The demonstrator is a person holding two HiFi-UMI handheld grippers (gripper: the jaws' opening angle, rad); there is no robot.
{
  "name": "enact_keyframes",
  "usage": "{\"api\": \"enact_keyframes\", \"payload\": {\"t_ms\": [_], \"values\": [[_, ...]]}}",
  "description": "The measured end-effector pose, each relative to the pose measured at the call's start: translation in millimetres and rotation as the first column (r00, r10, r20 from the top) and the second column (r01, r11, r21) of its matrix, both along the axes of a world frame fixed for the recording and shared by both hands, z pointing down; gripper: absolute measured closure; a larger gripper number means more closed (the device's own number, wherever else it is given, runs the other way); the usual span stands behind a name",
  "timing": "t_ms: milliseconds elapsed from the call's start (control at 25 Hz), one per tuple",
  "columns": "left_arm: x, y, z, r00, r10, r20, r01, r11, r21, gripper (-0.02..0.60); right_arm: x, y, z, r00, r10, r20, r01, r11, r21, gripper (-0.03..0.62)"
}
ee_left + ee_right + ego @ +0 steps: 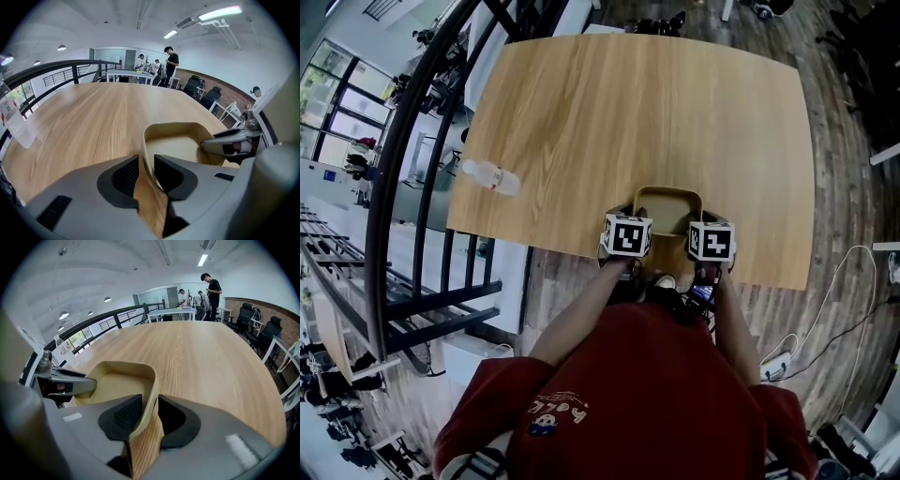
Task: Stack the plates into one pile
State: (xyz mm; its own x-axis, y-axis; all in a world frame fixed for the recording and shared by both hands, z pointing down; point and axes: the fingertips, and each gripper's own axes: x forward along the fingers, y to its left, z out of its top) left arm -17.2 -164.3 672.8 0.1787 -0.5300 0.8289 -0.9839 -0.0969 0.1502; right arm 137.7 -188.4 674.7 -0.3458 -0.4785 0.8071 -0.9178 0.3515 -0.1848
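Note:
One beige, square-cornered plate (667,208) lies at the near edge of the wooden table (637,112), between the two grippers. In the head view my left gripper (628,236) is at the plate's left rim and my right gripper (711,241) at its right rim. In the left gripper view the plate (176,145) has its thin rim between the left gripper's (146,161) pads, with a sliver of table showing beside it. In the right gripper view the rim of the plate (117,383) fills the gap of the right gripper (150,401), both pads against it.
A clear plastic bottle (492,176) lies on the table's left side, near its edge. A dark railing (422,187) curves past the table on the left. People stand by desks (140,72) far beyond the table's far end. Office chairs (248,315) stand at the right.

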Motion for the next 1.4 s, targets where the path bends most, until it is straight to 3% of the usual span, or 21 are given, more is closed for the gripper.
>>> {"api": "enact_keyframes", "payload": {"t_ms": [240,480,800,960,1120,1240,1400], "values": [[-7,-7,-16,0.999,0.003,-0.038,-0.001,0.999,0.04,0.48,2,-3,-16,0.999,0.038,0.032,-0.039,0.998,0.042,0.474],[-21,-18,-46,0.999,0.011,-0.042,-0.006,0.992,0.129,0.479,9,-13,-60,0.993,0.088,0.083,-0.098,0.986,0.132,0.474],[-44,-38,-113,1.0,0.029,-0.006,-0.026,0.958,0.284,0.48,16,-33,-141,0.983,0.094,0.158,-0.138,0.946,0.292,0.474],[-46,-51,-169,0.998,0.063,0.01,-0.061,0.909,0.413,0.48,19,-46,-197,0.973,0.088,0.213,-0.17,0.897,0.407,0.474],[-48,-60,-229,0.995,0.09,0.033,-0.093,0.832,0.546,0.48,17,-54,-260,0.966,0.057,0.251,-0.186,0.829,0.528,0.474],[-54,-62,-273,0.995,0.078,0.062,-0.1,0.773,0.626,0.48,18,-55,-305,0.961,0.038,0.273,-0.205,0.761,0.615,0.474],[-63,-61,-327,0.995,0.038,0.087,-0.09,0.68,0.728,0.48,22,-49,-360,0.961,0.025,0.275,-0.226,0.643,0.732,0.474]]}}
